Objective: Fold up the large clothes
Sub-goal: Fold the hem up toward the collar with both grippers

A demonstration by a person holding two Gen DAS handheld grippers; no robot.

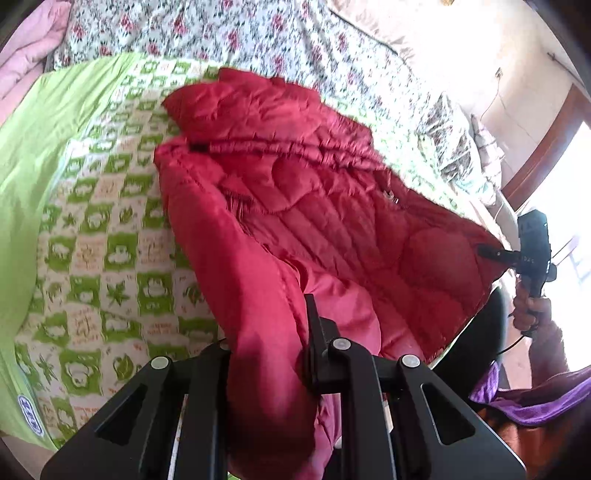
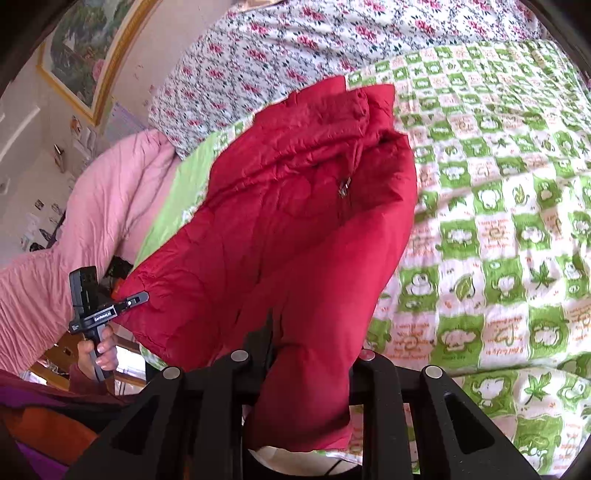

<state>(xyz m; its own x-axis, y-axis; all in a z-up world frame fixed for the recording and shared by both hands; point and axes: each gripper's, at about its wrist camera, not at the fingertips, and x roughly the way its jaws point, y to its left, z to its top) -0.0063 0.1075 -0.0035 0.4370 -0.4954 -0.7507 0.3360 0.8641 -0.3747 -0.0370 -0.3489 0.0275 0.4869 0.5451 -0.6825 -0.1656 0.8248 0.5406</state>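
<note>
A red quilted puffer jacket [image 1: 295, 206] lies partly lifted off a bed covered by a green-and-white checked sheet [image 1: 96, 258]. At the bottom of the left wrist view, my left gripper [image 1: 269, 343] is shut on a thick fold of the jacket's near edge. My right gripper [image 1: 487, 253], held by a hand, pinches the jacket's far right corner. In the right wrist view the right gripper [image 2: 314, 347] is shut on a bunched fold of the jacket [image 2: 295, 206]. The left gripper [image 2: 138, 297] grips the jacket's left corner. The jacket's zipper pull [image 2: 343, 188] shows near its middle.
A floral quilt [image 1: 258, 33] lies along the far side of the bed, with a pink blanket [image 2: 103, 206] beside it. A framed picture [image 2: 85, 55] hangs on the wall. A bright window [image 1: 565, 206] is at the right, and a purple cloth [image 1: 535, 402] lies below it.
</note>
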